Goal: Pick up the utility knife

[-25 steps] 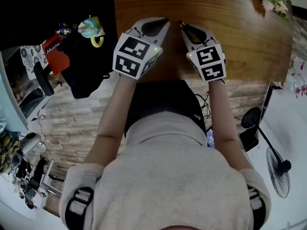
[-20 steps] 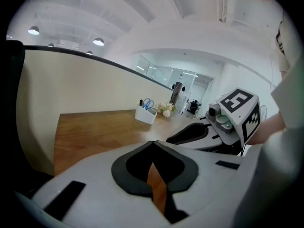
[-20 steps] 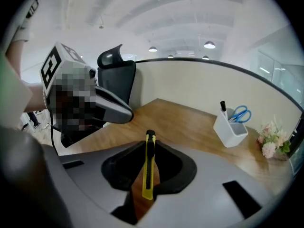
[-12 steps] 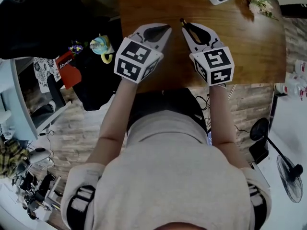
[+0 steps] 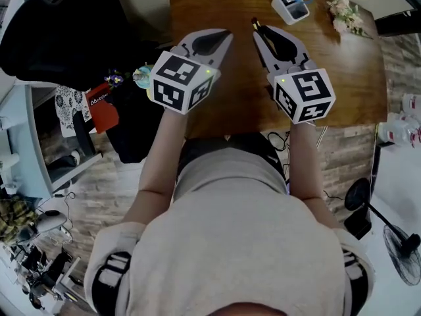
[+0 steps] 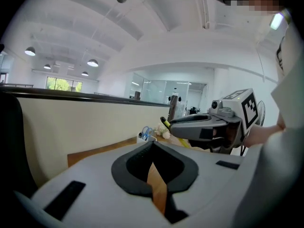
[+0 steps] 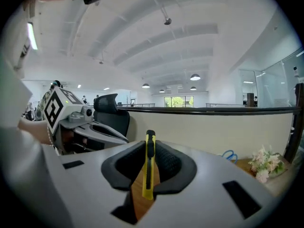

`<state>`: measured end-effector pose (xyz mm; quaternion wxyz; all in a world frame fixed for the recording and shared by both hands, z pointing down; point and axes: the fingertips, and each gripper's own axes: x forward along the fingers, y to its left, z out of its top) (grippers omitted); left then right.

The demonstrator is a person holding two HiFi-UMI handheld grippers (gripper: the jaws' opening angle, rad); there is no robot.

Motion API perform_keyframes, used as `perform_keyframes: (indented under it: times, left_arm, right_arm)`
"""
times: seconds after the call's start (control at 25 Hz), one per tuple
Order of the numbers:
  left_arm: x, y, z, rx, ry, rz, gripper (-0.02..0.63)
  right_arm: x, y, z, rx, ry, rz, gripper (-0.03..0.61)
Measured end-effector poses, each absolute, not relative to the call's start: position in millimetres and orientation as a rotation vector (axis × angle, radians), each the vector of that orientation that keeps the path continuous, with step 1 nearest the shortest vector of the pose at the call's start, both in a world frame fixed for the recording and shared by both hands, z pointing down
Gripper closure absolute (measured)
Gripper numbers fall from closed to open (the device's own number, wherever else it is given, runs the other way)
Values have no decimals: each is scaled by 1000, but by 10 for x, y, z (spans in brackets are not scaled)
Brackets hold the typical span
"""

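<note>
Utility knife; pen holder, flowers beyond

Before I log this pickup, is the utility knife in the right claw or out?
In. The right claw clamps the yellow utility knife between its pads.

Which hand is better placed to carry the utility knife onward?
Right. The right gripper clamps the yellow utility knife between its jaws; the left gripper has its jaws together, with nothing in them.
</note>
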<state>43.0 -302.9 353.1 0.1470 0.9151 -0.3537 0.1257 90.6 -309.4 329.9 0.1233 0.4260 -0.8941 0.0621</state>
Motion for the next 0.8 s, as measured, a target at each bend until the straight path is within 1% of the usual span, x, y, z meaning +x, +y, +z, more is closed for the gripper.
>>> perform_keyframes:
  times: [0.4,0.8]
  left_arm:
    - [361,-2958,3154,2681,-1095,302,600]
    - [469,-2666,3030,2735,-1069,209,600]
  right_arm:
    - [877,-2909,2899,1241,-2728,116,506]
    - [930,-2675,2575,1278,-2887,194,506]
